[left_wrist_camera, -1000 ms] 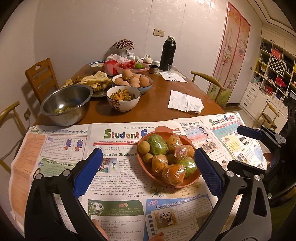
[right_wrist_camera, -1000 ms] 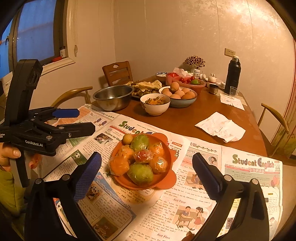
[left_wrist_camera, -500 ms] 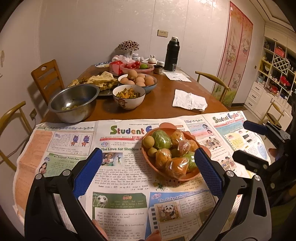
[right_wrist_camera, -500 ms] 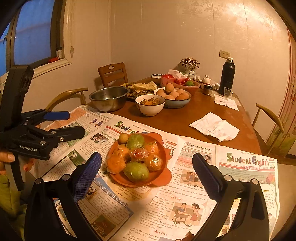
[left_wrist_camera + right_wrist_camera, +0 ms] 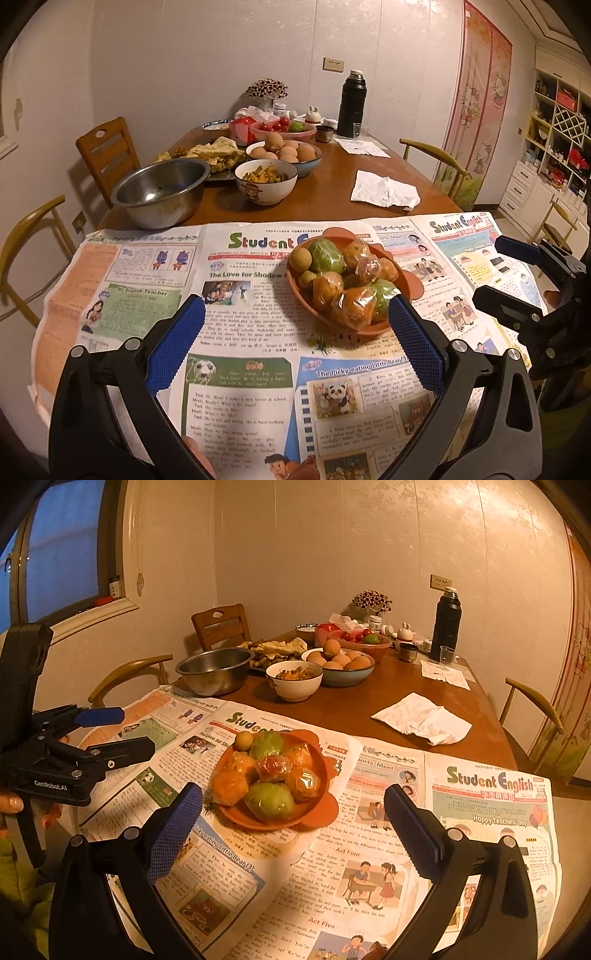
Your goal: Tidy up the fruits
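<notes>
Hovering above the near edge of the newspaper (image 5: 236, 302), the left gripper (image 5: 295, 343) has its blue pads spread wide and empty, and the orange bowl (image 5: 402, 291) heaped with fruit lies just ahead of it and off to its right, close beside the right-hand pad; the right gripper (image 5: 293, 829) is likewise spread and holding nothing, with the same bowl (image 5: 325, 805) sitting almost dead centre between its pads and a little forward. Neither claw touches anything, and to my eye the right one is the better lined up, since it need only go straight ahead, whereas the left would have to swing across. The fruits are roundish, so no long axis matters much, though several sit in crinkled clear wrap and may slip. The left view shows two small brown fruits (image 5: 298, 259) at the bowl's far-left rim and the right gripper (image 5: 517, 280) out at the side; the right view shows only one of them (image 5: 244, 740) plainly and the large green fruit (image 5: 269, 802) at the front, plus the left gripper (image 5: 110, 734) held in a hand (image 5: 14, 806). Which fruit is meant first I cannot tell
</notes>
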### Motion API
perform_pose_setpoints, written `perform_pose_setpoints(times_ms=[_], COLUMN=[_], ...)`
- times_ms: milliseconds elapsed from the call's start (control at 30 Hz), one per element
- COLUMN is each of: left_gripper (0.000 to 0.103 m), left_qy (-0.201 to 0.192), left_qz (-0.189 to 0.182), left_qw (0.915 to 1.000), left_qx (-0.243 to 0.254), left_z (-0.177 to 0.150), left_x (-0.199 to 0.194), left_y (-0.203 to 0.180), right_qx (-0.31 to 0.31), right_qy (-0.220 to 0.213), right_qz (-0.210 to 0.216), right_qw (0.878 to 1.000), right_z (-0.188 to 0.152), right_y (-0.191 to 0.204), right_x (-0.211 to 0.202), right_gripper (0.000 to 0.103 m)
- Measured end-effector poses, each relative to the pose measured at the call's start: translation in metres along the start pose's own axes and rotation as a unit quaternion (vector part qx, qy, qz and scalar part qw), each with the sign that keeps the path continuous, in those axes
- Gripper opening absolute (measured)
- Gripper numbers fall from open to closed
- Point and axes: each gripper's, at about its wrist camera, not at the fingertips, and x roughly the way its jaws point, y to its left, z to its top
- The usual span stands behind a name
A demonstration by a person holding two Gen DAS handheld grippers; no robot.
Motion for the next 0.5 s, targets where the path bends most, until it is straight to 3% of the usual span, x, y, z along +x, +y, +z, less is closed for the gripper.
perform_pose_setpoints(times_ms=[500], left_gripper=[0.093], left_qy=[0.014], left_qz=[0.017], left_qw=[0.9997], left_qx=[-0.015], left_z=[-0.033], left_x=[0.0], left_y=[-0.008], right_qx=[0.011], right_qy=[0.015], right_qz=[0.0], right_qw=[1.0], right_z=[-0.027], right_y=[0.0], right_x=[-0.001], right_gripper=[0.098])
